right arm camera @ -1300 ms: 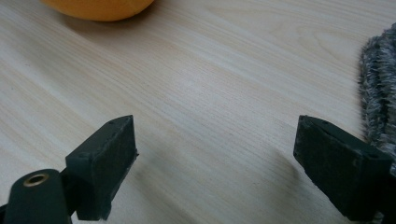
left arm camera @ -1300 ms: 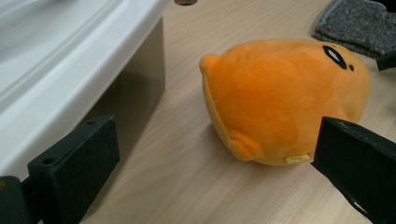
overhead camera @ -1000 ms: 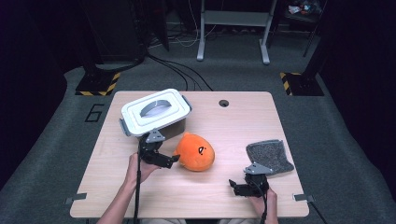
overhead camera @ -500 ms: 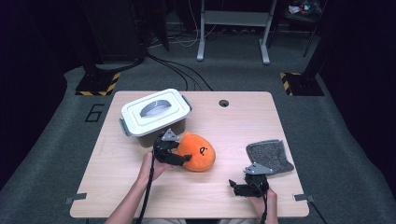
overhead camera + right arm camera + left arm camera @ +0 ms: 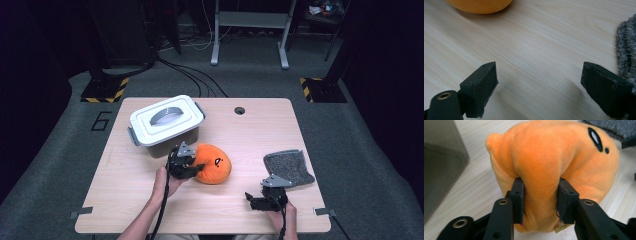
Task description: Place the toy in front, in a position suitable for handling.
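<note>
High view: my left gripper (image 5: 192, 167) has moved right onto the orange plush (image 5: 214, 163), mid-table, right of the lidded bin (image 5: 167, 125); floor marked "6".

Left gripper view: jaws, just closing, pinch a soft fold of plush (image 5: 554, 162).

Right gripper view: right gripper (image 5: 539, 82) jaws apart over woodgrain table (image 5: 536, 40), fuzzy grey cloth (image 5: 627, 50) at right.

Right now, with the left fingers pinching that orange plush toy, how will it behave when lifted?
The orange plush toy is probably soft and squashy: the left gripper has just been closing on it, bunching a fold. It likely weighs little and may sag around the pinch. Its fuzzy fabric should resist slipping, and it looks unbreakable.
</note>
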